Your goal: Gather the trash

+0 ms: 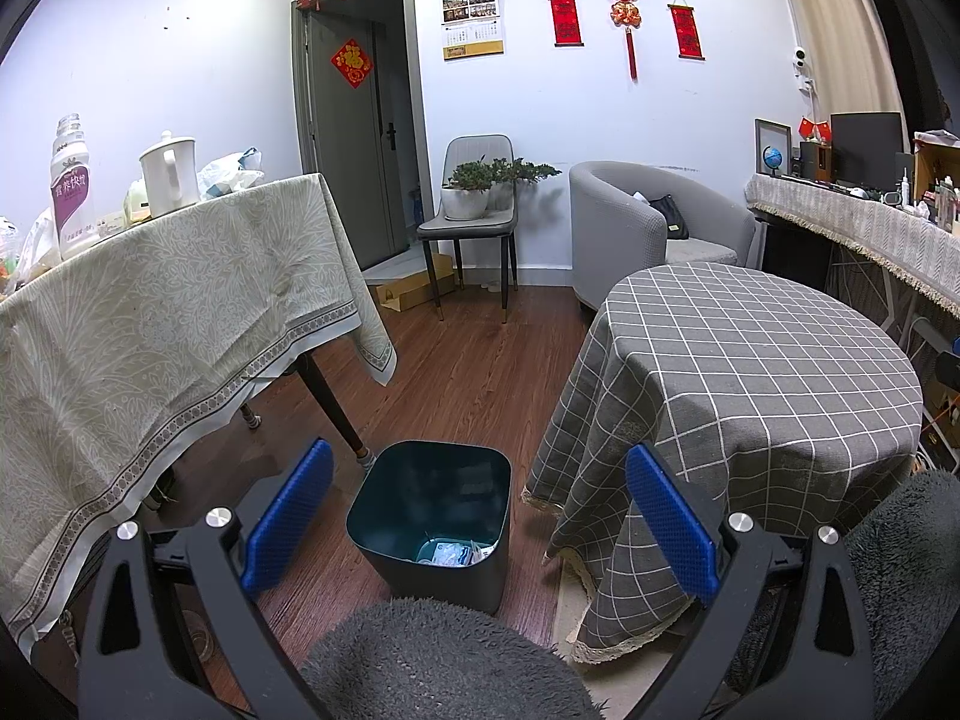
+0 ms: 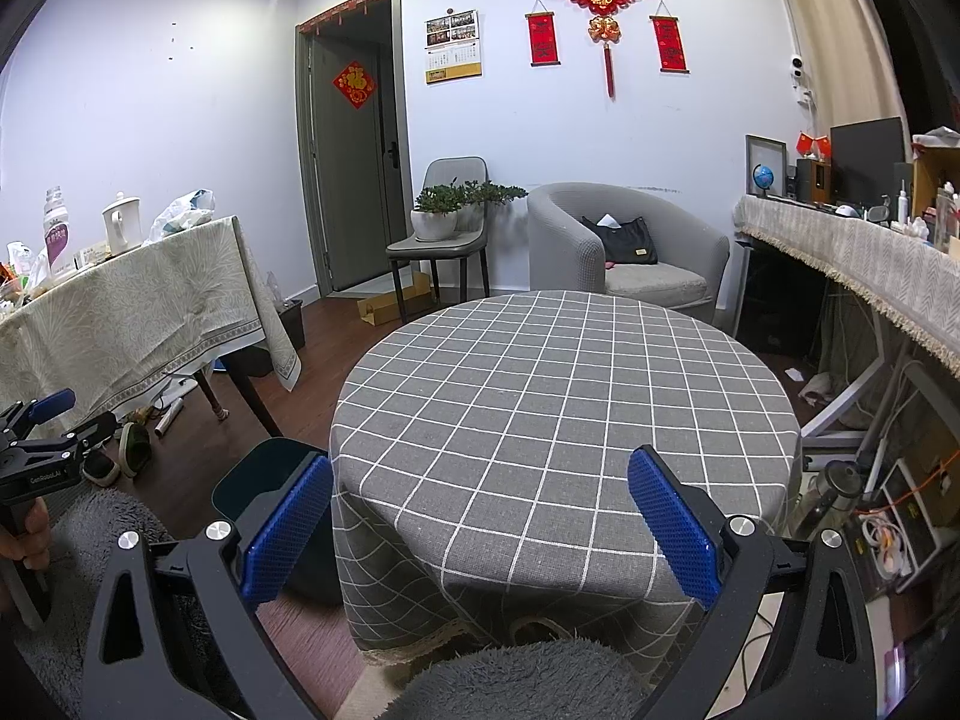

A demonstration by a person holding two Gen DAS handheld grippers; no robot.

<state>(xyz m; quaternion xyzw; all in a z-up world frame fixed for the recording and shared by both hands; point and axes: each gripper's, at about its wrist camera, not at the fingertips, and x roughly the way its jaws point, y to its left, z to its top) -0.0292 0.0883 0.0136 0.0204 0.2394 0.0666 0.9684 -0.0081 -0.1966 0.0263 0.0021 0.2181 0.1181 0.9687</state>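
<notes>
A small living room with a wooden floor holds a round table (image 2: 564,396) under a grey checked cloth, whose top shows no litter. The dark bin (image 1: 432,516) stands on the floor just left of that table, a few wrappers (image 1: 456,553) in its bottom. The left gripper (image 1: 480,516) hangs above and behind the bin, blue pads wide apart and empty. The right gripper (image 2: 480,516), equally spread and empty, faces the tabletop, so the left is nearer the bin
</notes>
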